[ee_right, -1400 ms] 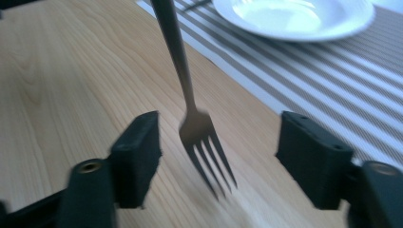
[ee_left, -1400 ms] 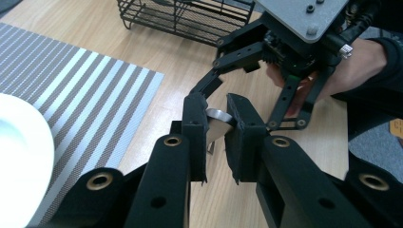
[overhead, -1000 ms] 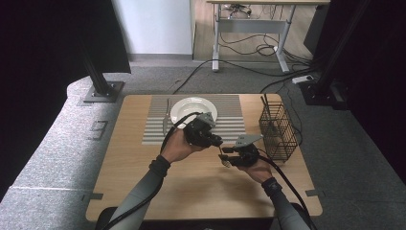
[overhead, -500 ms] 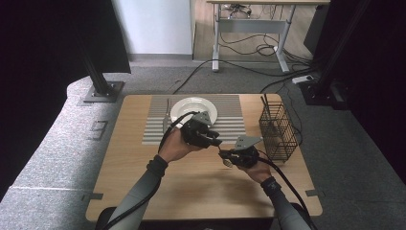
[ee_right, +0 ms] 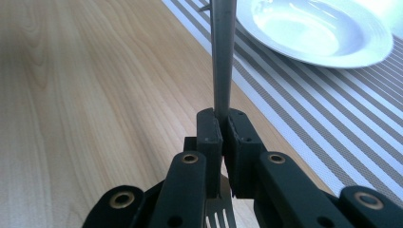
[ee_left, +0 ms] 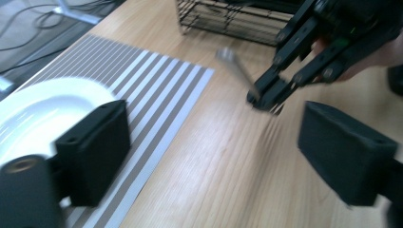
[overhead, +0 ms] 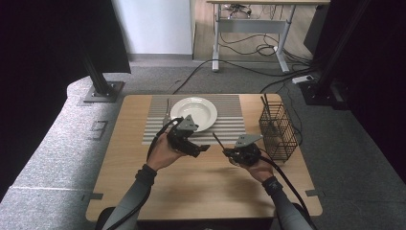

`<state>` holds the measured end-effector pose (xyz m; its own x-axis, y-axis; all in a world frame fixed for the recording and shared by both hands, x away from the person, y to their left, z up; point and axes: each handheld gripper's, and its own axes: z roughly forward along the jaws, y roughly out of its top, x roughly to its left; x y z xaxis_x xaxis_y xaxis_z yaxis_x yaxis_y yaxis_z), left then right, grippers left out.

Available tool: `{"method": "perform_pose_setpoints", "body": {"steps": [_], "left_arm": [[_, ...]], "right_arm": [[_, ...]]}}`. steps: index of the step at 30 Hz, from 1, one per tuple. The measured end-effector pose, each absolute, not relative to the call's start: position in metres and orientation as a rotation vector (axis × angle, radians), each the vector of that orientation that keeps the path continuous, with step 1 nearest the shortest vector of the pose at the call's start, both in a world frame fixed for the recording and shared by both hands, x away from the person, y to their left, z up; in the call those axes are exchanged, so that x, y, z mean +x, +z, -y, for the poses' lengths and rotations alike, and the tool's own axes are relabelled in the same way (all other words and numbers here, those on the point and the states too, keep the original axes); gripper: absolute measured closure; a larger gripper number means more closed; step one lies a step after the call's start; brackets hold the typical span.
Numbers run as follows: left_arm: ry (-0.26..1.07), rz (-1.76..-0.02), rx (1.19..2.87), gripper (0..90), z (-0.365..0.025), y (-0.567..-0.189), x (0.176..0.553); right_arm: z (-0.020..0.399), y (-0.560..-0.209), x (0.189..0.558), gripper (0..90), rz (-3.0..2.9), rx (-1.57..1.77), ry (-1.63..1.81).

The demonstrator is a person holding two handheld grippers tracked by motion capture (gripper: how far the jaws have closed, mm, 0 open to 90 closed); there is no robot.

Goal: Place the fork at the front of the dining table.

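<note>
Right claw (overhead: 225, 151) is clamped on a fork (ee_right: 222, 52), gripping the handle a little above the tines, which poke out below the pads in the right gripper view while the handle runs up and away toward the plate (overhead: 194, 114). In the high view that hand sits low over the desk (overhead: 201, 184), just right of centre, forearm coming in from the bottom edge, the fork handle slanting up and to the left. Left claw (overhead: 203, 148) stands wide, its jaws having just been opening, with nothing between them; the left gripper view shows bare wood in the gap and the right claw with the fork beyond it. Left hand (overhead: 165, 151) hovers near the striped mat (overhead: 158, 122), wrist bent so the claw points across toward the right one, the two near each other but apart. A wire basket (overhead: 279, 132) stands near the right edge of the desk, just beside the right hand. Open wood lies along the near side of the desk, and the mat's front edge lies just behind both claws.
</note>
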<state>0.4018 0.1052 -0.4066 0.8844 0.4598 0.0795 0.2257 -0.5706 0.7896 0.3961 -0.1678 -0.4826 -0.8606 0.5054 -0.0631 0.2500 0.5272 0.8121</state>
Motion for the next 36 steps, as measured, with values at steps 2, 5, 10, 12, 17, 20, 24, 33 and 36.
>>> {"method": "perform_pose_setpoints", "body": {"steps": [2,5,10,12,17,20,24,33,36], "left_arm": [[0.372,-0.515,2.189,1.3,-0.112,-0.414,0.397],[0.377,-0.548,2.173,0.0,-0.119,-0.427,0.391],[0.379,-0.6,2.173,0.0,-0.128,-0.452,0.382],[0.384,-0.618,2.173,0.0,-0.131,-0.464,0.377],[0.377,-0.661,2.175,0.0,-0.138,-0.491,0.366],[0.371,-0.686,2.188,0.0,-0.142,-0.509,0.359],[0.382,-0.688,2.25,0.0,-0.144,-0.525,0.352],[0.363,-0.697,2.302,0.0,-0.146,-0.541,0.346],[0.348,-0.698,2.315,0.0,-0.146,-0.546,0.347]], "right_arm": [[0.169,-0.482,0.398,84.4,-2.472,0.65,1.245],[0.17,-0.479,0.4,84.4,-2.468,0.667,1.246],[0.17,-0.474,0.405,84.4,-2.456,0.691,1.225],[0.17,-0.473,0.408,84.4,-2.456,0.703,1.215],[0.171,-0.47,0.419,84.4,-2.437,0.748,1.178],[0.172,-0.465,0.433,84.5,-2.414,0.794,1.135],[0.173,-0.461,0.444,84.5,-2.395,0.834,1.109],[0.167,-0.457,0.488,84.5,-2.349,0.973,1.005],[0.164,-0.459,0.503,84.5,-2.342,1.007,0.973]]}}
